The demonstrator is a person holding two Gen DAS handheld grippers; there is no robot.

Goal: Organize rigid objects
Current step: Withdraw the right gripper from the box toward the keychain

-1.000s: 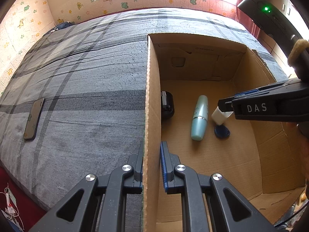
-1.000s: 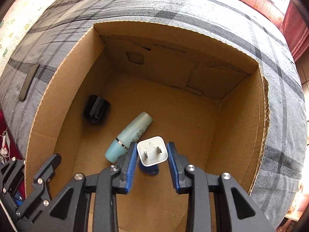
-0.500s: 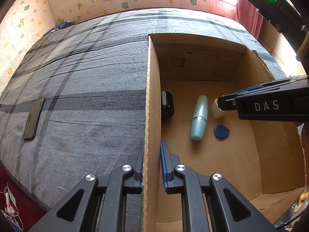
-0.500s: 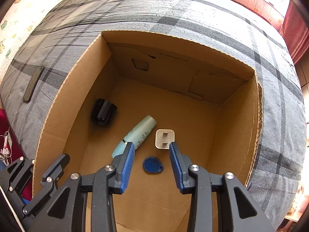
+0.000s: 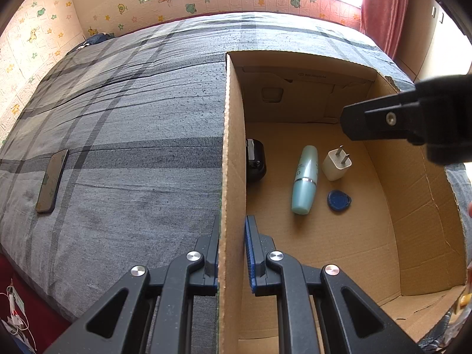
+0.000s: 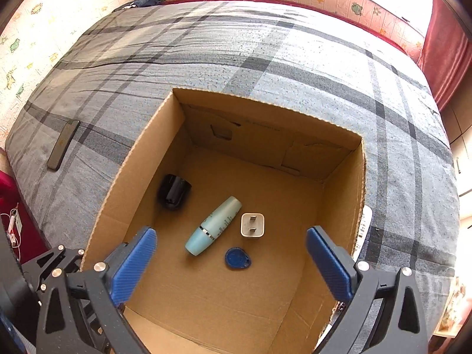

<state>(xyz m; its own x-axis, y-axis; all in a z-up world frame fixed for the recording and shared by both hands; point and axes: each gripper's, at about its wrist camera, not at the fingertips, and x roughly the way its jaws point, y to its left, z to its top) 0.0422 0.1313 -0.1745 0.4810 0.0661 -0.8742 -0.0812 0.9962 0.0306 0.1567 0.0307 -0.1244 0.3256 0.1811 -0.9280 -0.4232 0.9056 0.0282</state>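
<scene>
White charger (image 6: 252,226) in box (image 6: 342,194) (fingers (image 6: 134,267) spread)

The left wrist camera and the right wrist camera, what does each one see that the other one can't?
Only the left wrist view shows the left gripper clamped on the brown cardboard box wall. Only the right wrist view shows the right gripper with its blue fingers wide open. Both show the white plug charger, pale blue bottle, blue oval tag, black round object and dark phone on the grey checked bedcover.
</scene>
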